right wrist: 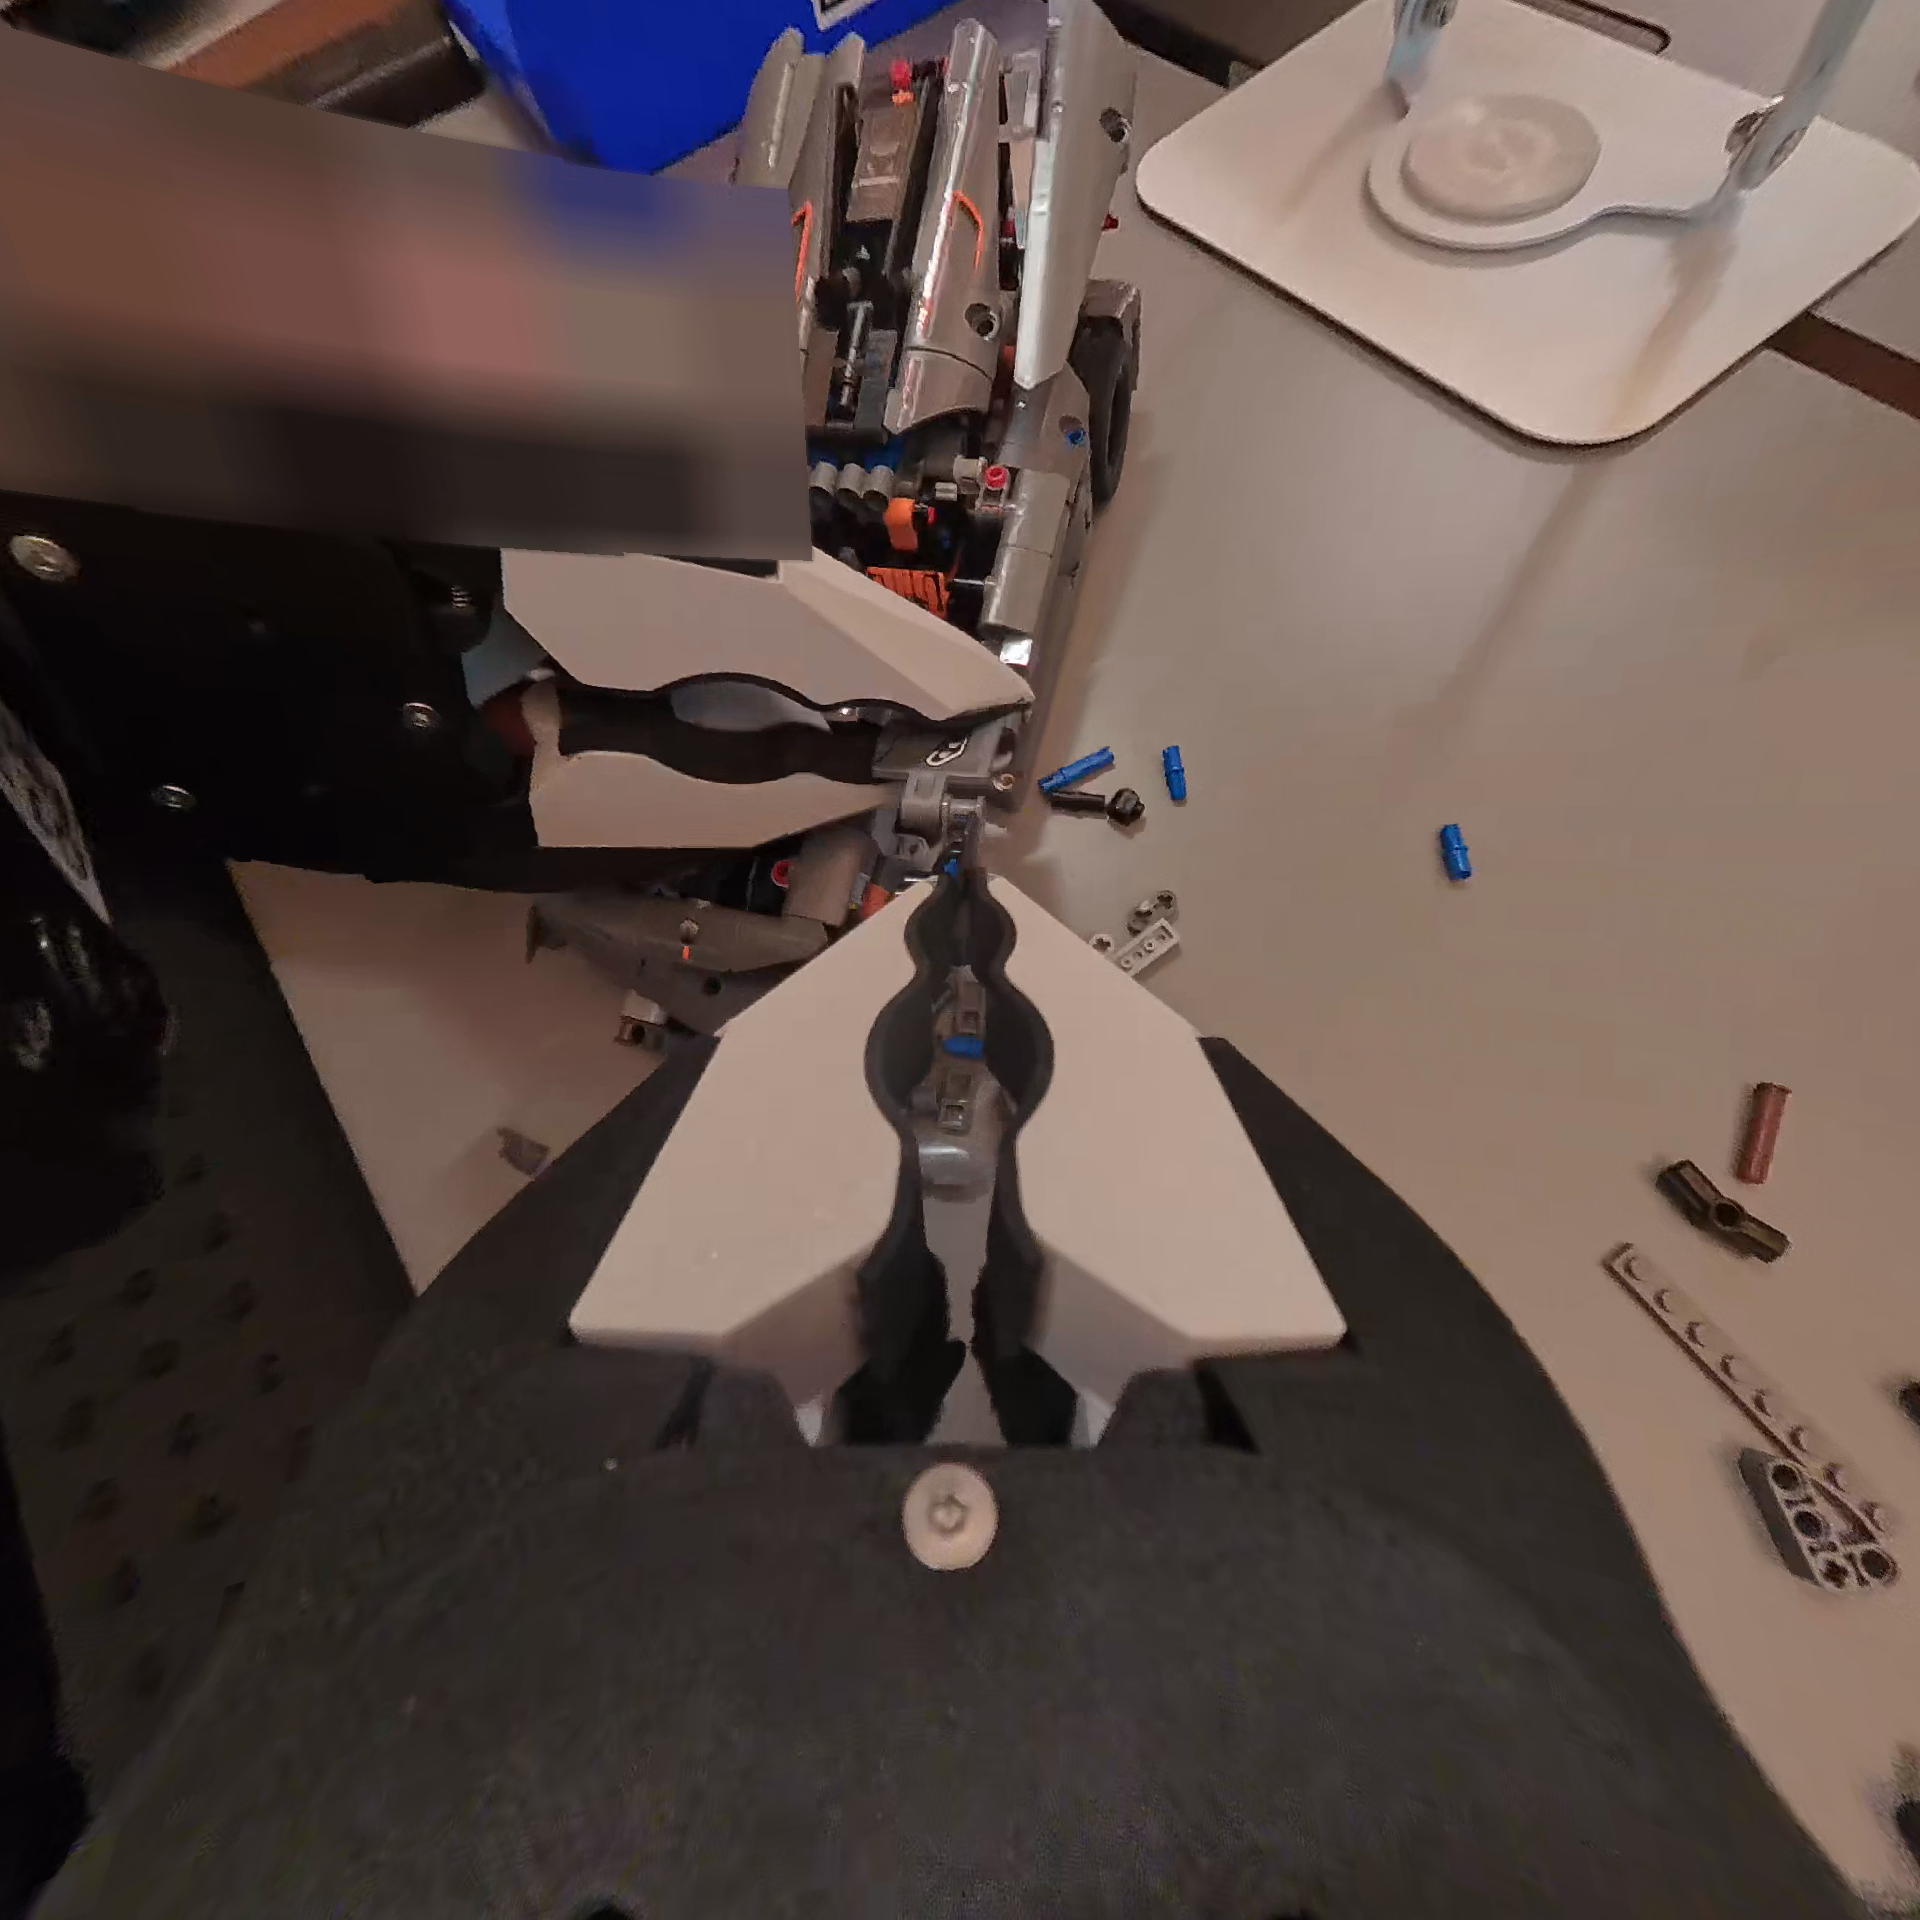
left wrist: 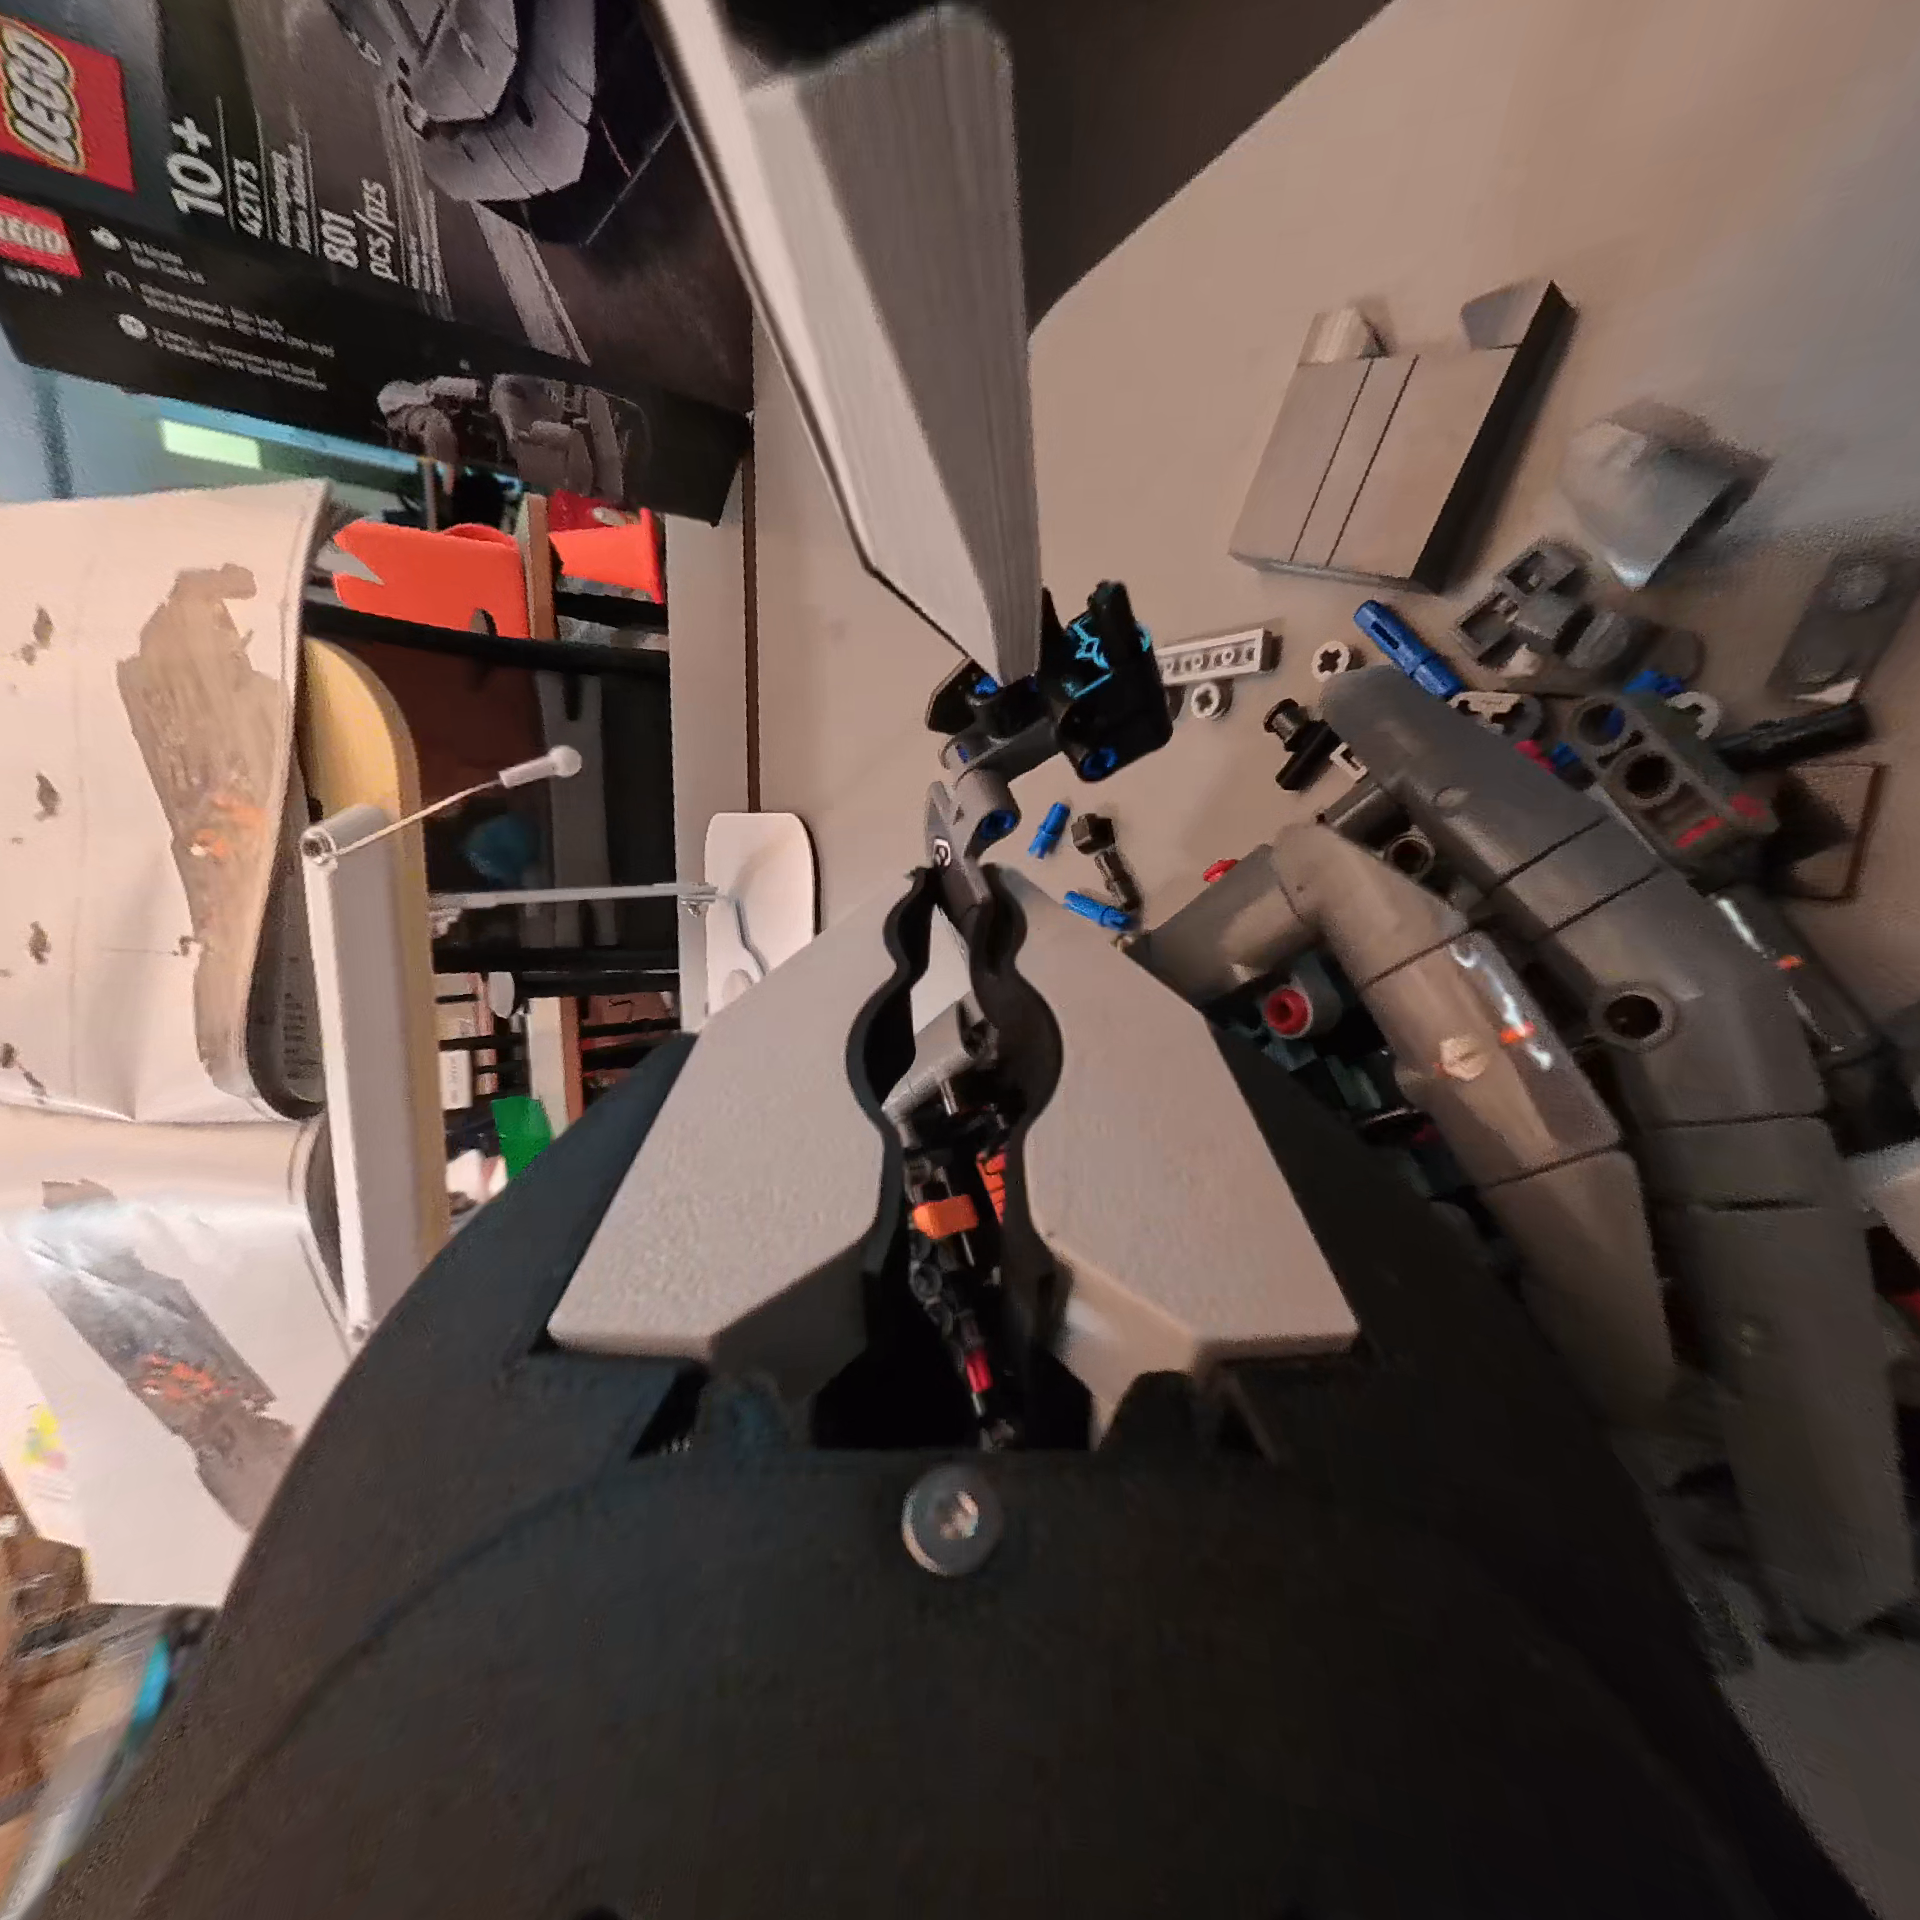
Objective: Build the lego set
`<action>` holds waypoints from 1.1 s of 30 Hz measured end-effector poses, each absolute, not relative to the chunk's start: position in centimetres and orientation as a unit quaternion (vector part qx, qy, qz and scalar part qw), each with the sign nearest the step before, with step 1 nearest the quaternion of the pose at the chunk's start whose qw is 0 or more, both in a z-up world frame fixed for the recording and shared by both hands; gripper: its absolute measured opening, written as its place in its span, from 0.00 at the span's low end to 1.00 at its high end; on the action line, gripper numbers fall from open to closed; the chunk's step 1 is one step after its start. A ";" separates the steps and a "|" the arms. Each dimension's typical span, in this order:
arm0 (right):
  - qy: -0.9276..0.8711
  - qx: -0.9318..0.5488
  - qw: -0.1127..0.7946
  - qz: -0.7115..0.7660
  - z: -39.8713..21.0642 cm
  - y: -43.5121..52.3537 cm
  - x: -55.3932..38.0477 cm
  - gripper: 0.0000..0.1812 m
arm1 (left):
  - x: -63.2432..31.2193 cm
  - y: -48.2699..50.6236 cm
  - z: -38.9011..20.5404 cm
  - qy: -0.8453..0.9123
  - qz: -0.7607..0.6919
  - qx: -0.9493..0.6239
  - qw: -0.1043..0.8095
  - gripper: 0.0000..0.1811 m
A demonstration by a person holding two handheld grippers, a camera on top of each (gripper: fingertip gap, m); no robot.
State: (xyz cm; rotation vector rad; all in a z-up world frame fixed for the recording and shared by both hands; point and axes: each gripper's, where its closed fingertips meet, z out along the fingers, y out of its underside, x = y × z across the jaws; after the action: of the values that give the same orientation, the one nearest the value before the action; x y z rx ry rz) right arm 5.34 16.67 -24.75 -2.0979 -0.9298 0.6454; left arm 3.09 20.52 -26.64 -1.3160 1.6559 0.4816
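Spreads pale across both views: desk (right wrist: 1455, 644). Fills the right side of the left wrist frame, lying along the desk: grey car model (left wrist: 1507, 1018), partly built. Leans dark in the upper left of that frame: set box (left wrist: 343, 208). Sits in the upper right of the right wrist frame: white stand base (right wrist: 1538, 249). Closes at centre frame on a grey angled beam (left wrist: 961, 831): left gripper (left wrist: 961, 883), narrowed to the beam's width. Pinches the black small assembly (left wrist: 1081, 686) joined to that beam: right gripper (right wrist: 961, 888), nearly closed. Lie scattered just beside the model: blue pins (right wrist: 1174, 774), loose.
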 end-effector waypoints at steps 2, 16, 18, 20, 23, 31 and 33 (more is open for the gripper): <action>-0.365 -0.814 0.388 0.230 -24.6 16.6 5.3 0.00 | 3.1 20.7 -26.7 0.677 0.207 -0.532 0.464 0.02; -0.333 -0.795 0.440 0.251 -23.3 16.8 5.7 0.00 | 2.7 21.1 -27.1 0.685 0.250 -0.508 0.458 0.01; -0.315 -0.794 0.446 0.267 -22.6 17.1 6.7 0.00 | 2.1 21.9 -27.5 0.679 0.248 -0.524 0.450 0.00; -0.324 -0.796 0.441 0.258 -23.3 17.2 6.6 0.00 | 1.8 22.0 -27.0 0.680 0.241 -0.521 0.456 0.00; -0.312 -0.788 0.450 0.281 -22.5 17.4 6.7 0.00 | 2.1 21.5 -27.0 0.686 0.227 -0.523 0.453 0.01; -0.290 -0.776 0.445 0.341 -21.2 16.6 7.8 0.00 | 2.4 21.0 -26.9 0.694 0.199 -0.522 0.454 0.09; -0.292 -0.773 0.442 0.348 -21.0 16.4 7.9 0.00 | 2.5 20.6 -26.3 0.696 0.179 -0.522 0.459 0.17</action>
State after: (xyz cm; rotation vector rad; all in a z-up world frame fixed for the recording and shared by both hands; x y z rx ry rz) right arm 7.87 16.44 -21.04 -1.9191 -0.7258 0.8638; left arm 2.55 20.61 -26.33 -1.2861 1.7137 0.4406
